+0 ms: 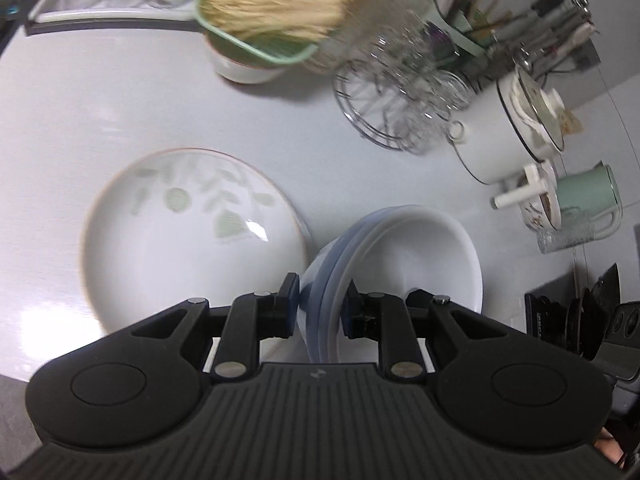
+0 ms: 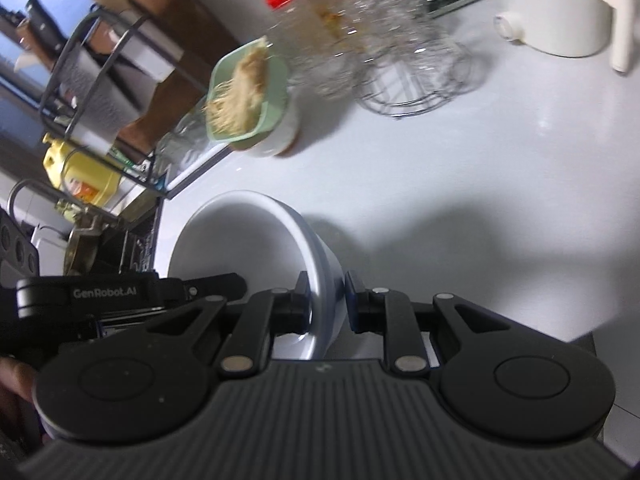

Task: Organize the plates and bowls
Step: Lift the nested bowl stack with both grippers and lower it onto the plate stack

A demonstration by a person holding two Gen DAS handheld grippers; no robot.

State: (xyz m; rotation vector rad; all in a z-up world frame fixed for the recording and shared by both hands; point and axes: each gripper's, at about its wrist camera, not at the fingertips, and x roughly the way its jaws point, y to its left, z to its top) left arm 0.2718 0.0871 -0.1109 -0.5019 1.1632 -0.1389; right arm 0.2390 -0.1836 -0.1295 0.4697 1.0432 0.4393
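Observation:
In the left wrist view my left gripper is shut on the near rim of a stack of white bowls, tilted above the counter. To their left a white plate with green leaf print lies flat on the white counter. In the right wrist view my right gripper is shut on the rim of a white bowl, held tilted with its opening to the left. The other gripper's black body shows at the left of that view.
A green basket of straw fibres on a white bowl, a wire rack with glasses, a white lidded pot, a green mug and a utensil holder stand at the back. A dish rack and yellow bottle are at left.

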